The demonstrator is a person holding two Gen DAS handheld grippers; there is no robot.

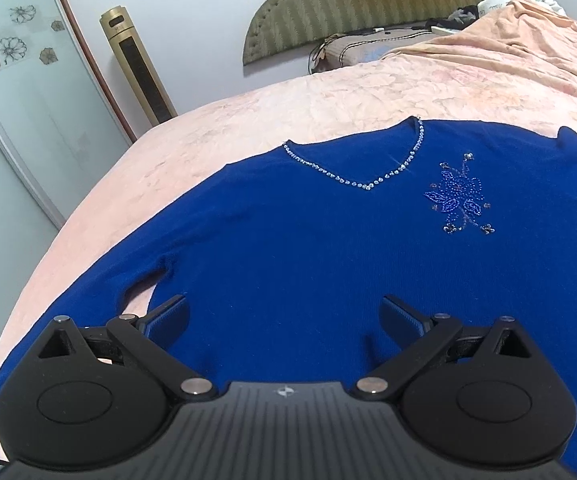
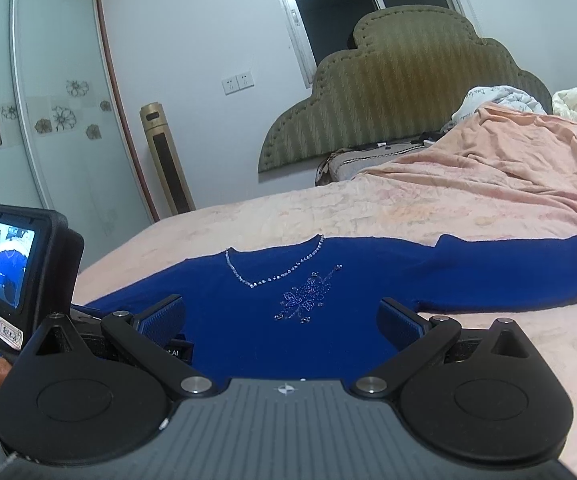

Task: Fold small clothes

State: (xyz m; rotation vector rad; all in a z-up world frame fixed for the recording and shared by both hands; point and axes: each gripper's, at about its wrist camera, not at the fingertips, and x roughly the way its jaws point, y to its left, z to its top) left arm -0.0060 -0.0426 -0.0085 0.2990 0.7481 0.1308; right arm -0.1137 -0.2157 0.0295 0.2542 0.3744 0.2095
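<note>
On bed (image 1: 328, 92), near its foot edge: blue sweater (image 1: 308, 240) spread flat, unfolded. Left gripper (image 1: 284, 312), right gripper (image 2: 280, 314) hover, jaws wide open, empty. Folding not begun; next move likely pinching sleeve.

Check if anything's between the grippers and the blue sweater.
Nothing visible. The sweater lies spread flat on the bed, and both the left gripper and right gripper hang open directly over it.

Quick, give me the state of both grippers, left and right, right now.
Left gripper: open, holding nothing, above the blue sweater.
Right gripper: open, holding nothing, over the same sweater.
</note>
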